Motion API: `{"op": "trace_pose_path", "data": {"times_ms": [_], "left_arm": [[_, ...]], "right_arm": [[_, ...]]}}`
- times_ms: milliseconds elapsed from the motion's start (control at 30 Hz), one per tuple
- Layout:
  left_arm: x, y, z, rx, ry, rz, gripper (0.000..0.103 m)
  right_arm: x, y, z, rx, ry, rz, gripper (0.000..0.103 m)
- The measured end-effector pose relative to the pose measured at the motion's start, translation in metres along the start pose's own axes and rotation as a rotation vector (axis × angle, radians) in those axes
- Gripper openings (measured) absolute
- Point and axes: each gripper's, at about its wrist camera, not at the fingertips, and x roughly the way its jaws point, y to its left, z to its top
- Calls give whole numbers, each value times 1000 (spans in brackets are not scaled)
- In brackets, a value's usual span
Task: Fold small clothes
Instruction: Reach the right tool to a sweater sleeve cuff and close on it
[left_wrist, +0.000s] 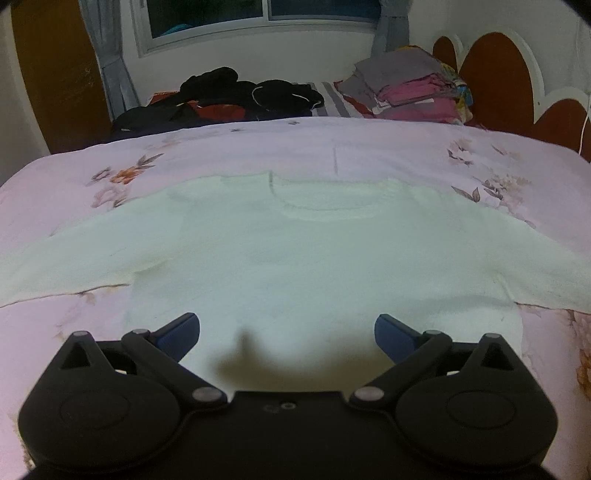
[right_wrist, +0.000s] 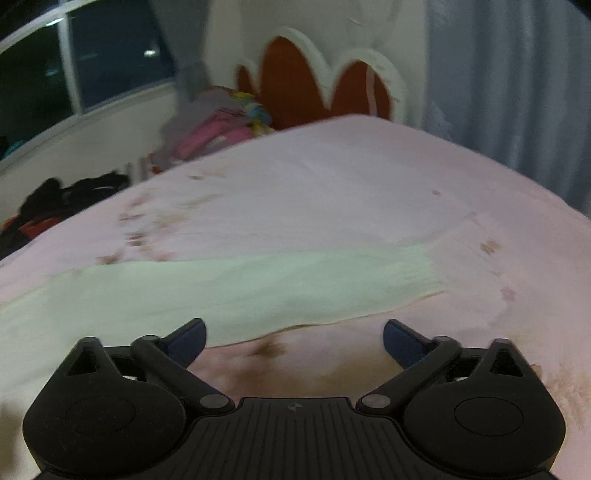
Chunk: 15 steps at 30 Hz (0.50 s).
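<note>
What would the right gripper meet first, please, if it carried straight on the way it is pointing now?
Probably the near edge of the pale green sleeve lying flat on the pink bedspread. The right gripper is open with nothing between its fingers; blur makes depth uncertain.

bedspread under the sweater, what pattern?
Pale pink bedspread with brown-orange floral print; clearest in the left wrist view.

The right wrist view is smeared by motion: the flower print on the pink bedspread (right_wrist: 332, 206) shows only as brown streaks, and the pale green garment (right_wrist: 229, 291) has soft edges. That garment runs off the picture's left edge here. In the left wrist view both its sleeves are cut by the side edges (left_wrist: 295, 258). At the bed's far edge, the dark heap of clothes (left_wrist: 236, 96) and the folded stack (left_wrist: 410, 92) are too small to tell apart piece by piece.
</note>
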Motion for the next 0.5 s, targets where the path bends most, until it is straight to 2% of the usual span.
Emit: {"op": "trace_pose_path", "data": {"times_ms": [133,333,400,433,500], "left_arm": [[11,-11,4,-1,15,3,101],[21,-17,9,19,27,26,100],[24,-16,10,14,32,25,100],[25,-16,11,13,34,26,100],[28,-14,11,5,36,31,100]], "right_arm": [[26,-40,7,105,59,-31,78],[54,-65,15,199,88,-33,77],[61,-66,19,197,64,-50,63],[64,-66,21,188,53,-63,52],[69,-66,24,195,40,-68,41]]}}
